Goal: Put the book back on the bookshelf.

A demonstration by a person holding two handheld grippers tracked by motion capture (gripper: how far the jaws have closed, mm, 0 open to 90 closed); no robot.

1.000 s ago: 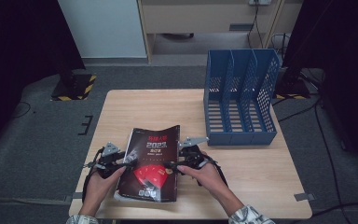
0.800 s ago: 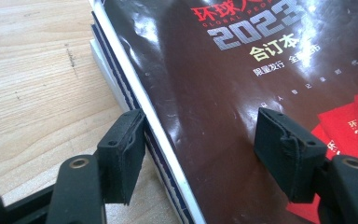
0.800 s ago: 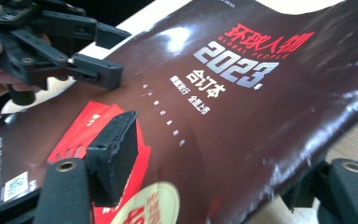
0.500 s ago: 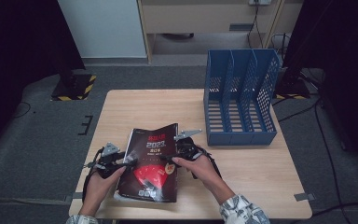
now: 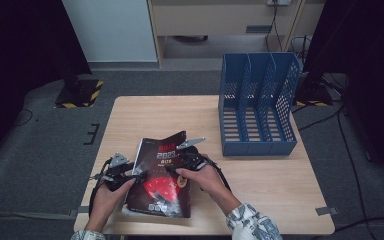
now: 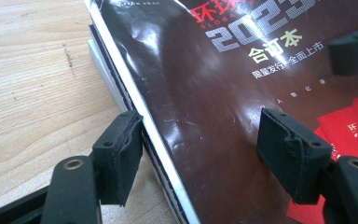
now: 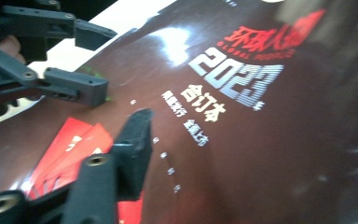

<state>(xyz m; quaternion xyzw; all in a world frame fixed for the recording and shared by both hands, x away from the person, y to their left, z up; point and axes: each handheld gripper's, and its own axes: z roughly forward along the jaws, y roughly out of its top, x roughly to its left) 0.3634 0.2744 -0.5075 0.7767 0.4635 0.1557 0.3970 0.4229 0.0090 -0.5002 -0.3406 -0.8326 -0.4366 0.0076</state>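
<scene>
A thick bound magazine (image 5: 160,187) with a dark brown cover and red cards printed on it lies at the table's near edge, its far right corner curled up. My left gripper (image 5: 132,174) sits at its left side. In the left gripper view the jaws stand apart, one pad (image 6: 119,154) against the spine edge and the other over the cover (image 6: 205,93). My right gripper (image 5: 176,166) reaches over the cover from the right and its jaws have just been closing. One fingertip (image 7: 137,135) lies on the cover (image 7: 242,140); the other jaw is hidden. The left gripper (image 7: 100,60) shows beyond.
A blue file rack (image 5: 257,105) with three slots stands upright at the far right of the wooden table (image 5: 155,115). A person's hands hold both grippers from the near edge. Dark floor, cables and a cabinet lie past the table.
My right gripper has slid left from the magazine's right edge to over its cover. The left gripper and the magazine have stayed where they were.
</scene>
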